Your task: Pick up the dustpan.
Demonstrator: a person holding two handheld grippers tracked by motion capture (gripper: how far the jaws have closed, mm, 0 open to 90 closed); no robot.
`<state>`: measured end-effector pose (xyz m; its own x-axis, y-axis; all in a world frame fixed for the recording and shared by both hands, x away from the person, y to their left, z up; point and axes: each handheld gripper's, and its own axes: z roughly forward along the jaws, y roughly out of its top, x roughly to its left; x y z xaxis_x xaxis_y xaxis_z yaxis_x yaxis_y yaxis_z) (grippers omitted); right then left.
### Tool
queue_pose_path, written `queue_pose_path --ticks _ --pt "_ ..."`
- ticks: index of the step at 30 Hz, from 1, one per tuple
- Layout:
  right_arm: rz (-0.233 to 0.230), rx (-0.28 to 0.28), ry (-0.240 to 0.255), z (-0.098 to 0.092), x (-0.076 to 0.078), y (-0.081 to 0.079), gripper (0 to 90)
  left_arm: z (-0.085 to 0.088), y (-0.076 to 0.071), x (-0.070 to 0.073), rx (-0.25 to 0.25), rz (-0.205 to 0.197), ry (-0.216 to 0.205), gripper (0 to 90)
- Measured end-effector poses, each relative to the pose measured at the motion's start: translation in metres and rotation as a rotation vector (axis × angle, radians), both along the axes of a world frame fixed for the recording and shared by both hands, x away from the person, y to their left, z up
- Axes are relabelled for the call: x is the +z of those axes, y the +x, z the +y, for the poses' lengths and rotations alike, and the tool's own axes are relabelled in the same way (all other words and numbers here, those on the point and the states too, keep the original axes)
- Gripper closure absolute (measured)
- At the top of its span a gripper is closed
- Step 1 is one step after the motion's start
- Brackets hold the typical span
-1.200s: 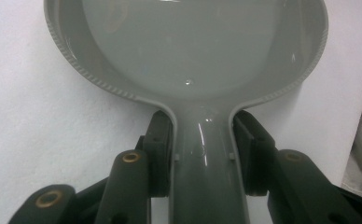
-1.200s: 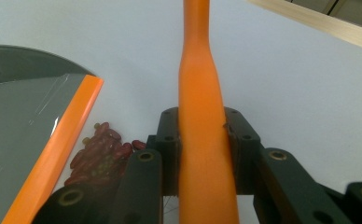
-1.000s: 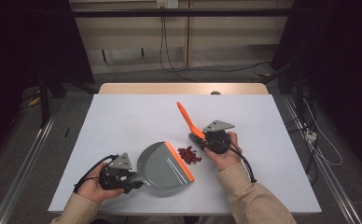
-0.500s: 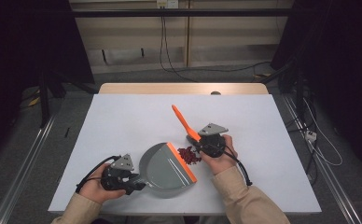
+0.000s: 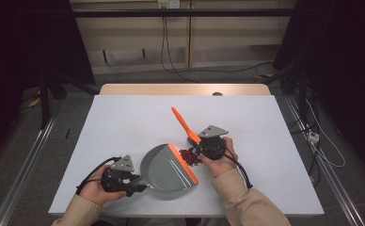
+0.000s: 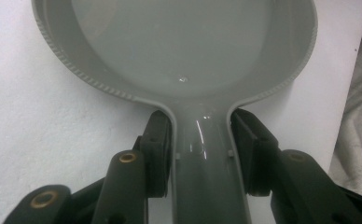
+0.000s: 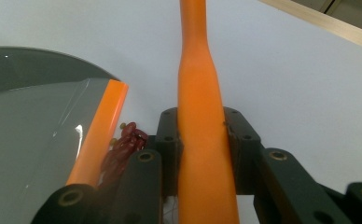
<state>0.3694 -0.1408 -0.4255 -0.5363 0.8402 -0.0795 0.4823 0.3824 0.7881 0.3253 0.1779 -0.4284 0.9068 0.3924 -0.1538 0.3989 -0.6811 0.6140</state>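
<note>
Dustpan and brush meet at a small red heap on the white worktop.

The left claw is clamped on the handle of the grey dustpan, which lies flat on the worktop. Just beside the dustpan's orange lip, the right claw is closed tight on the orange brush handle, which slants up and away from the pan. The dark red bits lie against that lip, under the brush.

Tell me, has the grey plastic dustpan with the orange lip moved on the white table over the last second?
Yes. The grey plastic dustpan has slid slightly toward the table's near edge, with the small red pieces at its orange lip.
</note>
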Motion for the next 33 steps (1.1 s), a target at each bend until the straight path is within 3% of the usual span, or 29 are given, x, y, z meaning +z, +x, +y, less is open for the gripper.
queue_pose_path --ticks 12,13,24,33 --pt "0.005 -0.006 -0.005 0.005 0.0 -0.003 70.6 0.0 0.001 0.001 -0.001 0.0 0.02 62.1" --pt "0.006 -0.011 -0.006 0.006 0.0 -0.003 70.6 -0.001 0.0 0.001 0.011 0.005 0.007 62.2" --pt "0.038 -0.017 0.046 0.015 0.0 -0.007 70.4 -0.003 0.002 0.001 0.009 0.009 0.008 62.4" --pt "0.036 -0.013 0.041 0.024 0.0 -0.012 70.2 -0.005 0.001 0.001 0.006 0.014 0.013 62.4"
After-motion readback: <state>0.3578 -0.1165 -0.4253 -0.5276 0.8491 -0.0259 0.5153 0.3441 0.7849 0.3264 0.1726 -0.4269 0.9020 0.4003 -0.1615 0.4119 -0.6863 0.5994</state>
